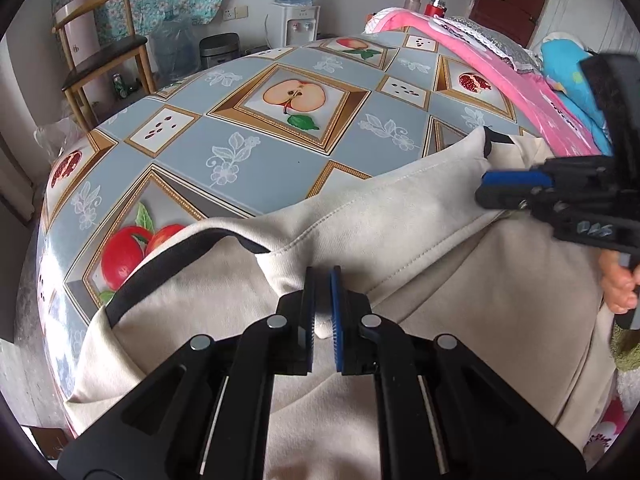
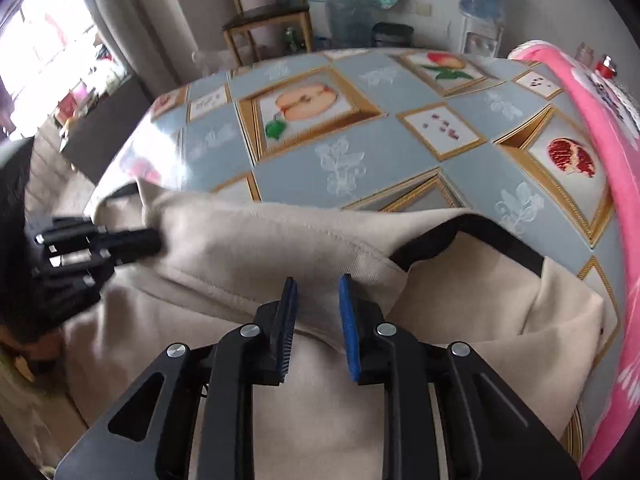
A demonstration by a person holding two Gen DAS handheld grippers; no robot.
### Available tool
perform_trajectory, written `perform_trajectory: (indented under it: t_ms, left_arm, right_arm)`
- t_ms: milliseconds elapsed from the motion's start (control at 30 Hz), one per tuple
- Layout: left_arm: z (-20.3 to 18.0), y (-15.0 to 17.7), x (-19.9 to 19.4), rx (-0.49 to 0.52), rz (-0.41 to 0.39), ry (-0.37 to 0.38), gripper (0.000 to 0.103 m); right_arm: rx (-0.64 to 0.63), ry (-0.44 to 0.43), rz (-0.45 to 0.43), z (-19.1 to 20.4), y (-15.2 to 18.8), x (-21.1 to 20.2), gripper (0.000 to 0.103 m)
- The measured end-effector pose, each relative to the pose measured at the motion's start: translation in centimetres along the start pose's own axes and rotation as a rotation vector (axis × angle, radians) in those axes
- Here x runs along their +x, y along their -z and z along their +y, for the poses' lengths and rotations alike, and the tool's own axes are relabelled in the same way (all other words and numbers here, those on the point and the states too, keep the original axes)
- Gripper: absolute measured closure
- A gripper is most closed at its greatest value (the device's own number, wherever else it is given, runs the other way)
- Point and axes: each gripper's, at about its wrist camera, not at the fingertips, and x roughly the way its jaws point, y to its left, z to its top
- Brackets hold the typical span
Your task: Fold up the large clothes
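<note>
A cream garment point(image 1: 400, 216) with black trim point(image 1: 168, 256) lies on the near part of the table, its upper edge folded over. My left gripper point(image 1: 322, 280) is shut on a fold of that cream cloth, which is pinched between the pads. In the right wrist view the left gripper point(image 2: 154, 240) bites the garment's point(image 2: 280, 236) left edge. My right gripper point(image 2: 318, 284) stands open just above the folded edge, with a gap between its blue pads point(image 2: 348, 320) and no cloth pressed. From the left wrist view the right gripper point(image 1: 482, 190) hovers at the garment's right side.
The table carries a blue fruit-patterned cloth point(image 1: 256, 160). A pink blanket point(image 1: 516, 80) runs along its right side. A wooden chair point(image 1: 100, 52), a water dispenser point(image 1: 296, 20) and bottles stand beyond the far edge. A hand point(image 1: 618, 288) holds the right gripper.
</note>
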Motion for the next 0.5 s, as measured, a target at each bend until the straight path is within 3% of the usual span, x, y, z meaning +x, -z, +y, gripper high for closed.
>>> perform_trajectory:
  t_ms: [100, 200, 267, 400, 500]
  left_arm:
    - [0.0, -0.1, 0.0, -0.022, 0.002, -0.005, 0.095]
    - [0.1, -0.2, -0.2, -0.063, 0.007, -0.021, 0.095]
    - [0.2, -0.1, -1.0, -0.090, 0.009, -0.034, 0.095]
    - [0.7, 0.6, -6.3, -0.131, -0.062, -0.046, 0.083]
    - [1.1, 1.9, -11.0, -0.151, -0.110, -0.068, 0.073]
  right_arm:
    - [-0.035, -0.035, -0.002, 2.3, -0.2, 0.4, 0.079]
    - [-0.087, 0.045, 0.073, 3.9, 0.1, 3.4, 0.072]
    - [-0.076, 0.066, 0.083, 4.2, 0.0, 2.7, 0.071]
    - [-0.005, -0.014, 0.002, 3.7, 0.8, -3.3, 0.068]
    - [0.018, -0.005, -0.064, 3.4, 3.1, -8.7, 0.050]
